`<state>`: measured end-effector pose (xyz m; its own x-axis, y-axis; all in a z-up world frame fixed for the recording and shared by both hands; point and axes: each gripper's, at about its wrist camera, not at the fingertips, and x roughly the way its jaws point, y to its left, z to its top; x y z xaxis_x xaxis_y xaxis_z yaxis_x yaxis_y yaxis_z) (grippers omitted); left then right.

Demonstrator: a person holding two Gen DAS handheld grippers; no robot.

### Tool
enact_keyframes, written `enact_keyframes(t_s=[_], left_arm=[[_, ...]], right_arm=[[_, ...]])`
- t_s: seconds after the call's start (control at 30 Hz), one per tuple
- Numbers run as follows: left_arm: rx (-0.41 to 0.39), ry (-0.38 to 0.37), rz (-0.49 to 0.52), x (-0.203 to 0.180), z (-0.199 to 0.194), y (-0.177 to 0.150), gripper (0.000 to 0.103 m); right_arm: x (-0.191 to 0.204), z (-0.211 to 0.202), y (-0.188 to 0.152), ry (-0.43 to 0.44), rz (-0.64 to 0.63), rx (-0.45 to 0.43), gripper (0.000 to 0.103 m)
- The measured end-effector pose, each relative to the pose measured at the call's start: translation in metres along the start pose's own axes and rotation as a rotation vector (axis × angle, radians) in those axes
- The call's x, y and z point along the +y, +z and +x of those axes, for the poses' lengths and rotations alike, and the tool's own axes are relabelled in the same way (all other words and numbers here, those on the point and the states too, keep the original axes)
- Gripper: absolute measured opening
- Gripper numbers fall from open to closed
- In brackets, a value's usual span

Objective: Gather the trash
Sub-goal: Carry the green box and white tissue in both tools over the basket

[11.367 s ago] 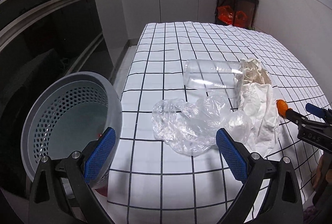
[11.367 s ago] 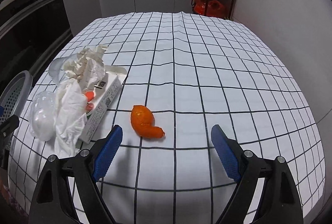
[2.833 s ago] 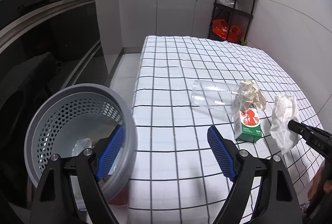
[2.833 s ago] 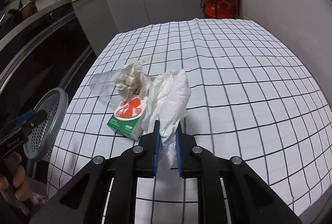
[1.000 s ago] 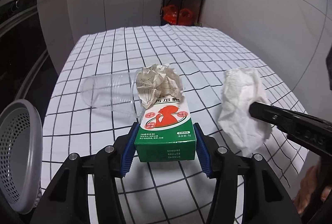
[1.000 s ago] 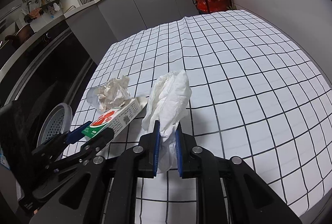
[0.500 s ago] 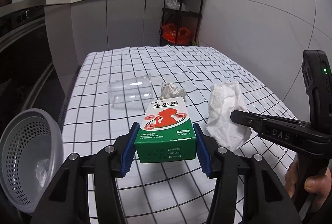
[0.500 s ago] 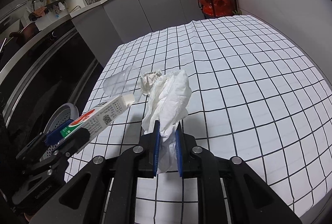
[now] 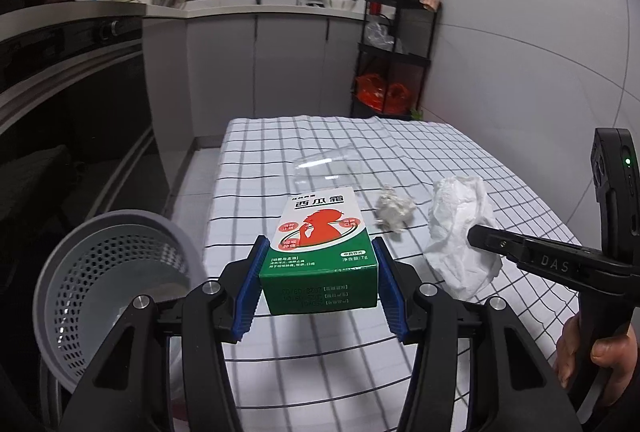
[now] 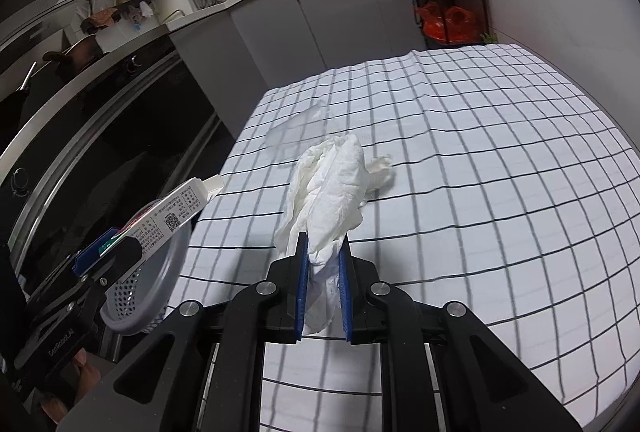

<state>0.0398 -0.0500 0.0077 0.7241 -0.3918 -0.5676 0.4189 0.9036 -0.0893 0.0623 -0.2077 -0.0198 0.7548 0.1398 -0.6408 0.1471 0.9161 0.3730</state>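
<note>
Above the checked table (image 9: 460, 160), our left gripper (image 9: 318, 282) clamps the green medicine box (image 9: 320, 252) and our right gripper (image 10: 323, 282) pinches a crumpled white tissue (image 10: 332, 188), which could slip loose short of the grey perforated basket (image 9: 100, 272).

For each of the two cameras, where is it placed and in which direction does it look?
Left wrist: on the left tongs, facing along the checked table toward the kitchen cabinets; shows its fingers clamping the green box, the right tongs and a hand.
Right wrist: on the right tongs, facing the same table; shows its fingers gripping the white tissue, the left tongs at left.
Both share the box, tissue, clear cup, grey basket.
</note>
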Motion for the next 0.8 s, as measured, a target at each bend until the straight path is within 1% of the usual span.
enact_keyframes(t_s=[0.17, 0.27, 0.5, 0.8], left_arm=[[-0.001, 0.066, -0.042, 0.031, -0.009, -0.001, 0.050], [-0.002, 0.123, -0.063, 0.054, -0.015, -0.003, 0.050], [0.001, 0.215, -0.107, 0.096, -0.025, -0.008, 0.050], [0.055, 0.331, -0.168, 0.140, -0.016, -0.015, 0.050]], right_arm=[[0.033, 0.013, 0.000, 0.056, -0.041, 0.017, 0.014], [0.055, 0.023, 0.000, 0.088, -0.066, 0.028, 0.014], [0.102, 0.050, -0.004, 0.163, -0.110, 0.069, 0.014], [0.155, 0.081, -0.011, 0.241, -0.156, 0.121, 0.014]])
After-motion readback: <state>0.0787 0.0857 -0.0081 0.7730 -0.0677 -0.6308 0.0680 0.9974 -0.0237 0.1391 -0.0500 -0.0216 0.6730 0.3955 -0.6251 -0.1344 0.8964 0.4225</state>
